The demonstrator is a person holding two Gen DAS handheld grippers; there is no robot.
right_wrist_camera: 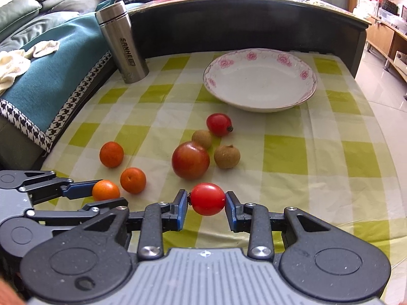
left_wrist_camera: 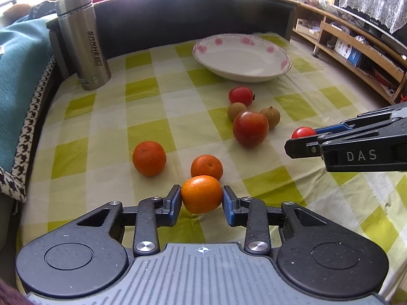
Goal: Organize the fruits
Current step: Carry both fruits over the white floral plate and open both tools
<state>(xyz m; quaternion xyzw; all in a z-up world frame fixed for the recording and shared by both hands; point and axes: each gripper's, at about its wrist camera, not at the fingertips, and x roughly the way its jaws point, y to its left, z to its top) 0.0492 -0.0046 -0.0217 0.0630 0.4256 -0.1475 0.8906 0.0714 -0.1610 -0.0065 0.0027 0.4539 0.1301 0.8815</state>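
My left gripper [left_wrist_camera: 202, 198] is shut on a small orange [left_wrist_camera: 201, 194], just above the checked cloth near its front edge. My right gripper [right_wrist_camera: 206, 200] is shut on a small red tomato [right_wrist_camera: 207, 199]. Each gripper shows in the other's view: the right gripper [left_wrist_camera: 300, 142] at the right, the left gripper [right_wrist_camera: 101, 193] at the lower left. On the cloth lie two more oranges [left_wrist_camera: 149, 158] [left_wrist_camera: 206, 167], a large red fruit [left_wrist_camera: 250, 128], another small tomato [left_wrist_camera: 240, 95] and two brown longans [left_wrist_camera: 236, 110] [left_wrist_camera: 271, 116]. A white flowered plate [left_wrist_camera: 285, 66] stands empty behind them.
A steel flask [left_wrist_camera: 84, 40] stands at the back left of the table. A dark raised edge [left_wrist_camera: 193, 15] runs along the back. A teal blanket [right_wrist_camera: 51, 81] borders the left side. Low wooden shelves [left_wrist_camera: 356, 58] stand to the right, beyond the table's edge.
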